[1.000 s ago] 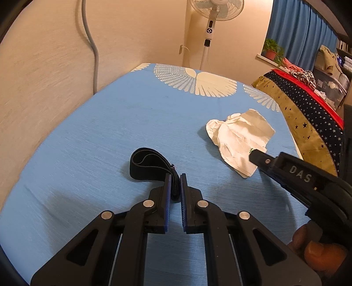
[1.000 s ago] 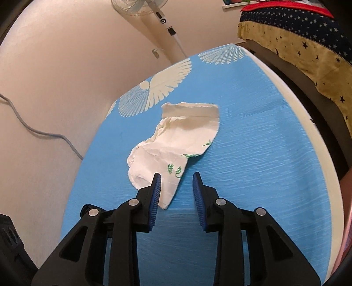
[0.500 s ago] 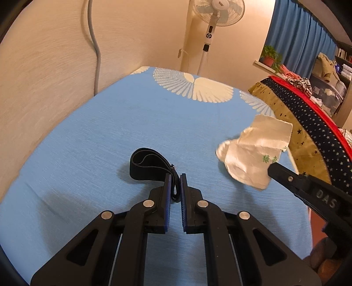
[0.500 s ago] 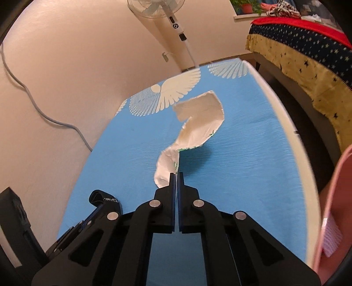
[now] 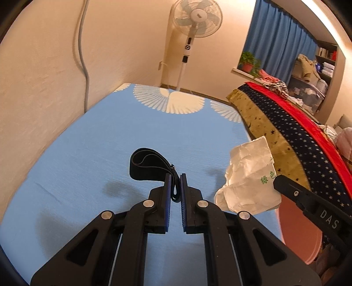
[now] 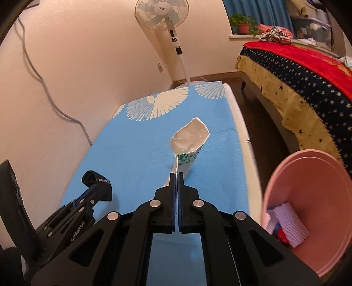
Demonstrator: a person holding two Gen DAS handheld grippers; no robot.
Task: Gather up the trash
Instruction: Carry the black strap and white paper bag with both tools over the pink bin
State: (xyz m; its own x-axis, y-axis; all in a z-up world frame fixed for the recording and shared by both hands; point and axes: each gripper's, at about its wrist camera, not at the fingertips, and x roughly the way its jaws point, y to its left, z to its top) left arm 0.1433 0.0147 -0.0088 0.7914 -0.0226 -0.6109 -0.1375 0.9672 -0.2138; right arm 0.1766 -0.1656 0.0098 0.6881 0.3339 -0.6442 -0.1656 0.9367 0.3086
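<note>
My left gripper [image 5: 175, 180] is shut on a black elastic strap [image 5: 147, 165] and holds its loop above the blue table cover [image 5: 88, 167]. My right gripper [image 6: 176, 175] is shut on a crumpled white paper bag with green print [image 6: 189, 140], lifted off the table. The bag also shows in the left wrist view [image 5: 248, 178], hanging at the table's right edge from the right gripper [image 5: 277, 179]. The left gripper [image 6: 96, 182] with the strap shows low on the left in the right wrist view.
A pink bin [image 6: 308, 198] with several pieces of trash inside stands on the floor right of the table; its rim shows in the left wrist view [image 5: 294, 231]. A bed with a starred blanket [image 6: 308, 83] lies further right. A standing fan [image 6: 162, 15] is behind the table.
My right gripper closed on the paper bag, lifted it and carried it right toward the table edge. My left gripper rose with the strap still in it.
</note>
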